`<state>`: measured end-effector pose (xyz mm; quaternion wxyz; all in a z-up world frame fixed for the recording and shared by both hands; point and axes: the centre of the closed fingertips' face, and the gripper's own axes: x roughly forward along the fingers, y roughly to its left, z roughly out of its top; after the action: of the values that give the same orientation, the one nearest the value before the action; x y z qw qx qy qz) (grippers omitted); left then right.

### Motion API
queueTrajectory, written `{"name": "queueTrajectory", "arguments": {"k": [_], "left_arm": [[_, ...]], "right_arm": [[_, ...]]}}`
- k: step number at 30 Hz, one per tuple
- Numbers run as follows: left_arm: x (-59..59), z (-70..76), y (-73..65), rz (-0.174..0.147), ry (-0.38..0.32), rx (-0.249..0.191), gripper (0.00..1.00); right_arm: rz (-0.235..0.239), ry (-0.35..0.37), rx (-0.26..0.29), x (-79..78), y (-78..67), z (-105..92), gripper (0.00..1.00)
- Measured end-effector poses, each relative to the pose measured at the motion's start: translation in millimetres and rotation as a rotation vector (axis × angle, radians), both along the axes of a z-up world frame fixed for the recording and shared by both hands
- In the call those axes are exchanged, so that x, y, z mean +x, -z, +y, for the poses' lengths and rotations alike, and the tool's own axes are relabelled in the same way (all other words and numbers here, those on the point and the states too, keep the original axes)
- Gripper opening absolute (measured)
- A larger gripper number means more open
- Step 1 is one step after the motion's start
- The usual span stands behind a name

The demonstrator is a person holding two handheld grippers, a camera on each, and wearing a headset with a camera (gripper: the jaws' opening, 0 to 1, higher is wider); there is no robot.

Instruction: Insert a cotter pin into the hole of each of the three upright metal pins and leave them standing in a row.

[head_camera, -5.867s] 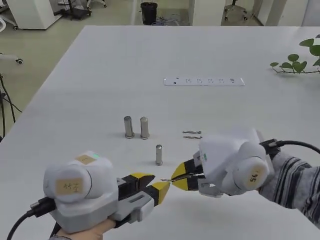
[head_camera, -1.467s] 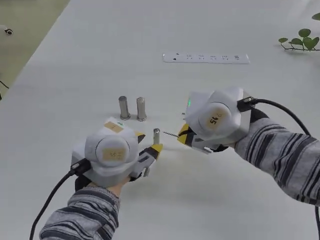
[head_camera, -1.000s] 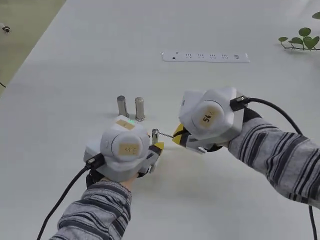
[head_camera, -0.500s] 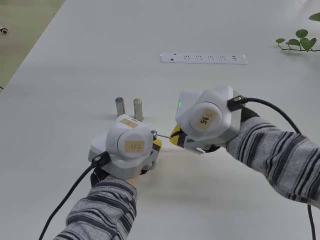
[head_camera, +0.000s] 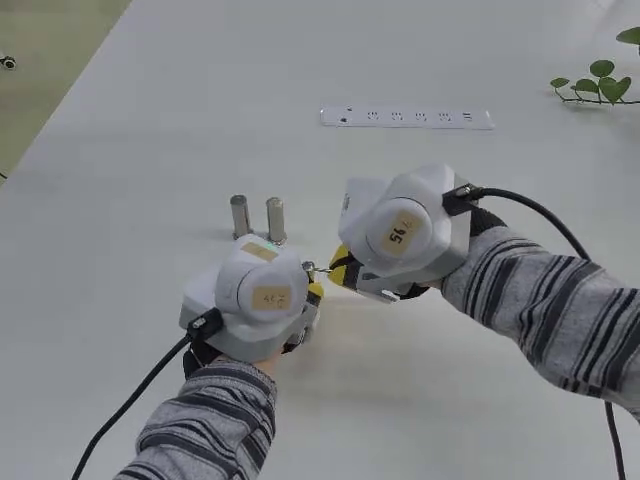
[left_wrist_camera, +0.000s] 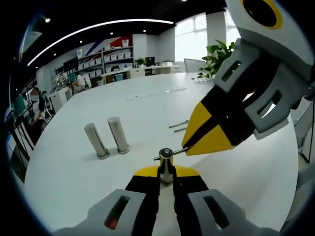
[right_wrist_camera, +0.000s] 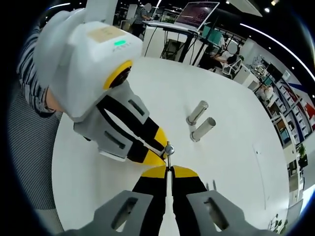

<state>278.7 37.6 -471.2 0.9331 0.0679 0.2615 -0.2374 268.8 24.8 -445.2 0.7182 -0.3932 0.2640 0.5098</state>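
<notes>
**Cotter pin reaches the first hole**

Right gripper (head_camera: 338, 272) has closed the gap seen a moment ago and now meets the left gripper (head_camera: 312, 292) tip to tip. Its jaws pinch a cotter pin (left_wrist_camera: 172, 154), whose thin end pokes out past the head of the first metal pin (left_wrist_camera: 166, 164). The left jaws clamp that pin upright, its foot hidden. Beyond it on the desk (head_camera: 150, 120), a second metal pin (head_camera: 240, 216) and a third metal pin (head_camera: 275, 219) stand side by side.
</notes>
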Motion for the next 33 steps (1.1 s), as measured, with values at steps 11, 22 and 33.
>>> {"name": "queueTrajectory", "arguments": {"k": [11, 22, 33], "left_arm": [[-8.5, 5.5, 18.1, 0.065, -0.037, -0.005, 0.05], [-7.4, 3.8, 14.0, 0.036, -0.009, 0.028, 0.05], [-0.9, 1.6, 4.4, 0.007, -0.019, 0.004, 0.06]], "right_arm": [[-0.002, -0.006, 0.004, 1.2, -0.6, 6.2, 0.00], [-0.001, -0.012, 0.003, 1.4, -0.5, 8.5, 0.00], [-0.005, -0.010, 0.001, 1.7, -1.0, 10.3, 0.00]]}}
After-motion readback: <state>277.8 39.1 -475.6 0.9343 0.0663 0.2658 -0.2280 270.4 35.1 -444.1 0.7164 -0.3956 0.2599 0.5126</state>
